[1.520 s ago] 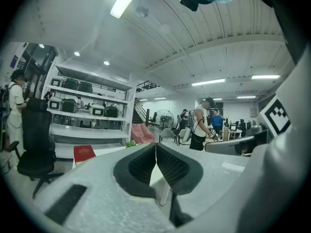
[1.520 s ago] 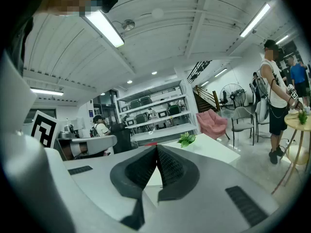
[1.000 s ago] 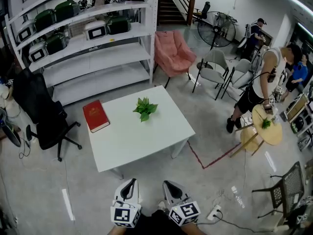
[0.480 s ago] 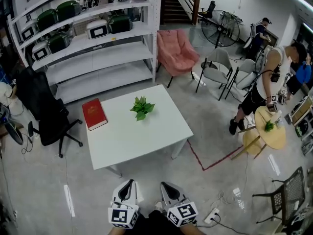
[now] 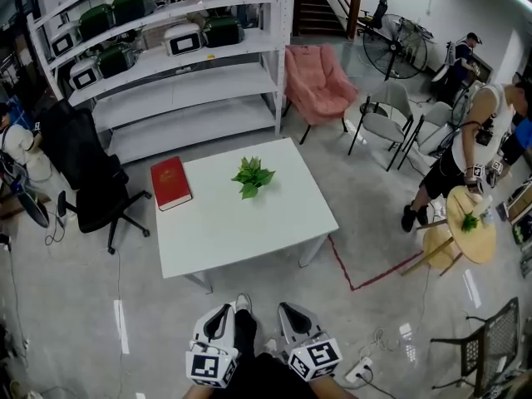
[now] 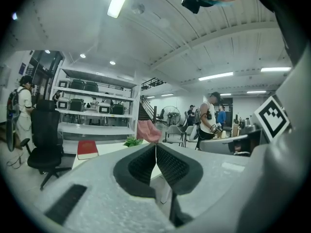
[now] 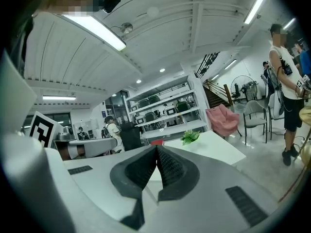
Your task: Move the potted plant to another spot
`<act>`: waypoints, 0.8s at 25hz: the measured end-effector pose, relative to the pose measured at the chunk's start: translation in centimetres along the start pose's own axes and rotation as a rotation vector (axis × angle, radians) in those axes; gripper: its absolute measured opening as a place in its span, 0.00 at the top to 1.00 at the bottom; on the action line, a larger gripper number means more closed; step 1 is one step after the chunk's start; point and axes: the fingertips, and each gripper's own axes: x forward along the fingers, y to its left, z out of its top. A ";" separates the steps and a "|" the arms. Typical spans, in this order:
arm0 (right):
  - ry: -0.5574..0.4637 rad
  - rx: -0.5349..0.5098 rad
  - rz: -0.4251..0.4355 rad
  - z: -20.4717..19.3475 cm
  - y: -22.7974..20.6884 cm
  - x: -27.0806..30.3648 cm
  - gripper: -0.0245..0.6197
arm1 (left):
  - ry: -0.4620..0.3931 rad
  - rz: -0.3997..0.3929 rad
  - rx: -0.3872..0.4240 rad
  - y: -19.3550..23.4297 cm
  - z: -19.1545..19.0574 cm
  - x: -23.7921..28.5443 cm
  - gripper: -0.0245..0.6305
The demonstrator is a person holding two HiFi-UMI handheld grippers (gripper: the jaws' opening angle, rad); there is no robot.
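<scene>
A small green potted plant (image 5: 253, 175) stands near the far side of the white square table (image 5: 241, 223); it also shows small in the left gripper view (image 6: 131, 141) and the right gripper view (image 7: 190, 137). Both grippers hang low at the bottom of the head view, well short of the table. My left gripper (image 5: 218, 324) is shut with its pads pressed together on nothing (image 6: 155, 155). The right gripper (image 5: 293, 321) is likewise shut and empty (image 7: 156, 155).
A red book (image 5: 170, 182) lies on the table's left part. A black office chair (image 5: 87, 173) stands left of the table, white shelving (image 5: 179, 65) behind it, a pink armchair (image 5: 320, 81) and grey chairs (image 5: 386, 123) at the right. A person (image 5: 474, 148) stands by a round wooden table (image 5: 474, 235).
The view has shifted forward and slightly left, so the table sits a little closer. A shoe now shows between the two grippers. Both grippers stay shut.
</scene>
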 end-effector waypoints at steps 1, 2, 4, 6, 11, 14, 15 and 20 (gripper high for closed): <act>0.005 -0.001 -0.001 -0.1 -0.2 0.3 0.94 | -0.001 0.002 -0.001 0.1 -0.1 0.3 0.93; 0.011 -0.001 -0.003 -0.1 -0.5 0.7 0.94 | 0.000 0.006 -0.006 0.3 -0.2 0.7 0.93; 0.020 -0.004 -0.003 -0.3 -1.0 1.4 0.94 | 0.003 0.010 -0.011 0.5 -0.4 1.5 0.93; 0.021 -0.008 0.002 -0.3 -1.5 2.3 0.94 | 0.003 0.007 -0.016 0.8 -0.3 2.5 0.93; 0.030 -0.014 0.001 0.1 -3.1 5.1 0.94 | -0.011 -0.001 -0.011 2.2 0.1 5.5 0.93; 0.039 -0.017 0.004 0.4 -4.2 7.4 0.94 | -0.008 0.004 -0.029 3.4 0.1 7.7 0.93; 0.045 -0.018 0.005 0.5 -4.6 8.2 0.94 | -0.006 0.008 -0.036 3.8 0.2 8.5 0.93; 0.075 -0.022 -0.004 1.2 -6.5 12.6 0.94 | 0.002 0.007 -0.044 6.3 0.6 12.7 0.93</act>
